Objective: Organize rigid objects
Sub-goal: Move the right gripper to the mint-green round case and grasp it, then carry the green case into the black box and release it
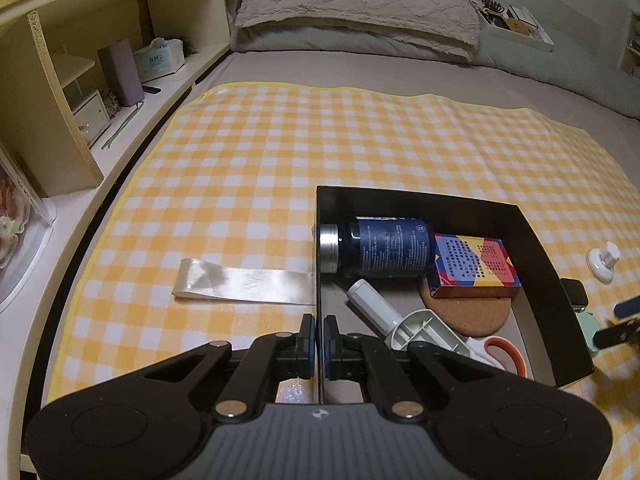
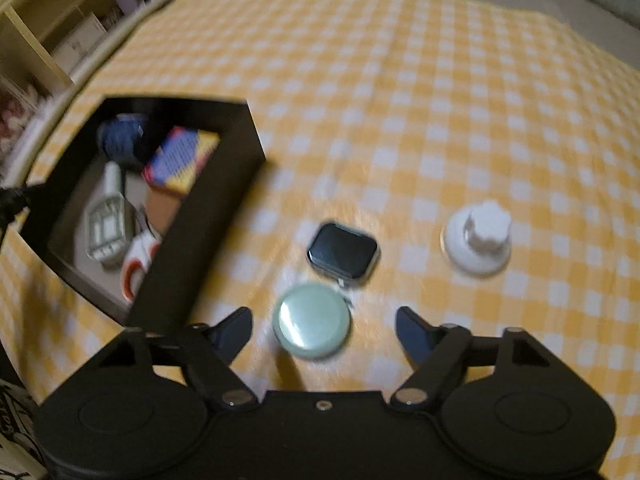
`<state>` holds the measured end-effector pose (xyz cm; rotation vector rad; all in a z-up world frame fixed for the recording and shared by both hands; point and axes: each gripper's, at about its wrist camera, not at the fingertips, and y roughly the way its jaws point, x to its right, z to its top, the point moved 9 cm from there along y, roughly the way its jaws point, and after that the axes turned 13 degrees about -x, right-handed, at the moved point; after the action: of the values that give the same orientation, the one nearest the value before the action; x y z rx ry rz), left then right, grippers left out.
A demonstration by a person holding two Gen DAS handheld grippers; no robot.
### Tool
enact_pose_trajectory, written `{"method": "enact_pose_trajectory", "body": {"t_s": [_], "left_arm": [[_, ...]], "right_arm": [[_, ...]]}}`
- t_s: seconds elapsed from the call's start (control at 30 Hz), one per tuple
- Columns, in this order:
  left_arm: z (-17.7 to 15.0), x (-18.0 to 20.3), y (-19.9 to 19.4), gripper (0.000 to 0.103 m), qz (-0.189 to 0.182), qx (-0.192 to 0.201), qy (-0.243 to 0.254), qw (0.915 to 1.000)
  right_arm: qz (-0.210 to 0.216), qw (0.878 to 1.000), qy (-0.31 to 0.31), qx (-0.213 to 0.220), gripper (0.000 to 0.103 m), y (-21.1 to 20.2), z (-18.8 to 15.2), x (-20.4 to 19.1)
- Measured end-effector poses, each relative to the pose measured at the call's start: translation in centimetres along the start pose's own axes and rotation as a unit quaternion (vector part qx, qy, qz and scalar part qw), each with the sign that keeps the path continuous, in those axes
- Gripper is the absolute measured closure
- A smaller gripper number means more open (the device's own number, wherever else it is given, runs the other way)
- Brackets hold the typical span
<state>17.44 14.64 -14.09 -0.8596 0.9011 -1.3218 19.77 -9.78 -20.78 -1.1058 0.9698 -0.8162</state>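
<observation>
1. Our left claw [image 1: 319, 330] is fully closed, its blue pads clamped on the thin left wall of the open black rectangular box [image 1: 536, 240], which stands on the yellow-and-white checked blanket [image 1: 280, 152] spread over the bed.
2. To the left of this claw, a flat strip of pale satin ribbon [image 1: 240, 282] lies on the blanket, one end reaching the box wall.
3. Ahead and to the right of the left claw, inside the box, lie a dark blue bottle with a silver cap [image 1: 380, 248] on its side, a grey-white plastic handled tool [image 1: 404, 320], a round cork coaster [image 1: 468, 312], a multicoloured patterned carton [image 1: 474, 266] resting partly on the coaster, and scissors with orange handles [image 1: 506, 354] at the near corner.
4. Our right claw [image 2: 324, 330] stands partly open and grips nothing; this view is blurred.
5. Between its two fingers, touching neither, lies a pale green round disc-shaped case [image 2: 311, 321] on the blanket.
6. Just ahead of the disc sits a black rounded-square smartwatch body [image 2: 342, 250].
7. Ahead and to the right of the right claw stands a white round knob on a wider white base [image 2: 478, 238].
8. The black box lies ahead and to the left of the right claw, apart from these three loose things.
</observation>
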Motion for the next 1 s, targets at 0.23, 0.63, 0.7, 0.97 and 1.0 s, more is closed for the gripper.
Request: {"method": "enact_pose_trajectory", "body": {"t_s": [0.23, 0.63, 0.7, 0.97, 1.0], "left_arm": [[0.0, 0.0, 0.1, 0.099, -0.002, -0.001, -0.003, 1.0], [0.0, 0.0, 0.1, 0.099, -0.002, -0.001, -0.003, 1.0], [0.0, 0.0, 0.1, 0.099, -0.002, -0.001, -0.003, 1.0], [-0.1, -0.1, 0.3, 0.099, 0.001, -0.004, -0.004, 1.0], [-0.1, -0.1, 0.3, 0.099, 0.002, -0.004, -0.004, 1.0]], "right_arm": [[0.006, 1.0, -0.007, -0.022, 0.039, 2.0, -0.4, -0.7], [-0.03, 0.998, -0.06, -0.022, 0.053, 2.5, 0.3, -1.2], [-0.031, 0.998, -0.056, -0.017, 0.053, 2.4, 0.3, -1.2], [0.0, 0.998, -0.04, 0.04, 0.053, -1.2, 2.0, -1.7], [0.006, 0.998, -0.039, 0.051, 0.053, -1.9, 2.4, -1.9]]}}
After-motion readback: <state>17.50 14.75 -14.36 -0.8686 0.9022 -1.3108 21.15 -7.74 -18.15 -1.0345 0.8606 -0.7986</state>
